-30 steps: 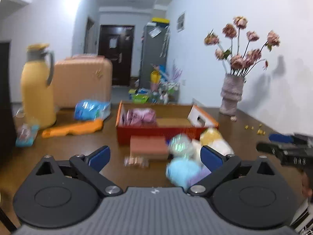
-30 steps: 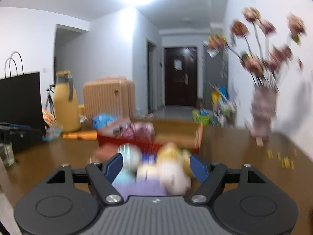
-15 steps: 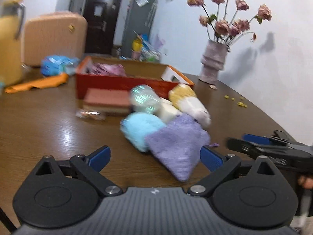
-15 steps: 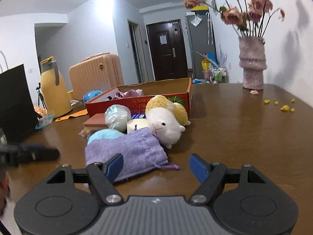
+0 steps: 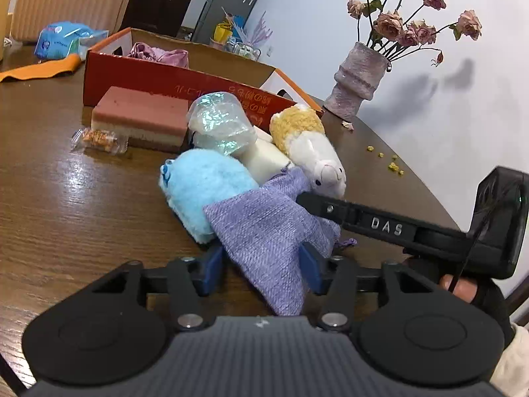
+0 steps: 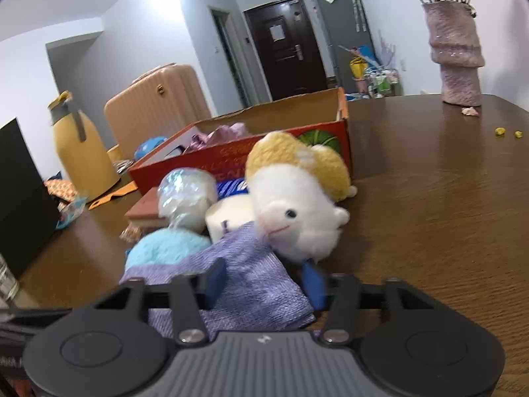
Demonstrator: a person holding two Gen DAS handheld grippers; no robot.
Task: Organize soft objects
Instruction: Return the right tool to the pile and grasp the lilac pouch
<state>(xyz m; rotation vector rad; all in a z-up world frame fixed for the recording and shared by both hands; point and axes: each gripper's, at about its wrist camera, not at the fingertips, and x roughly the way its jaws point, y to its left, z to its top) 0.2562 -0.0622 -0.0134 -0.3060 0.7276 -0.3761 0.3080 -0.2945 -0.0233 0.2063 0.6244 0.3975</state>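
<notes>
Plainly both claws have the same target, the purple pouch (image 5: pixel 264 228), which lies flat on the tabletop (image 5: pixel 66 205) at the near edge of the soft pile; in the left wrist view it runs from the lower centre of the frame up and to the right, its narrow end nearest the camera and its gathered neck tucked against the white alpaca plush (image 5: pixel 314 145). The left claw (image 5: pixel 261 266) straddles that narrow end, its blue pads on either side of the cloth and its jaws closing on it; whether the pads already bite is hard to tell, though the fabric looks slightly bunched between them. The right claw (image 6: pixel 263 281) comes in across the pouch (image 6: pixel 244 274) from the right of the left view, its jaws also closing with cloth between them. The blue plush (image 5: pixel 205 188) touches the pouch on its left; the red box (image 5: pixel 185 76), presumably the goal, sits behind the pile toward the upper left. Since each claw sits at one end of the long axis, the lift probably depends on both raising together toward the box.
</notes>
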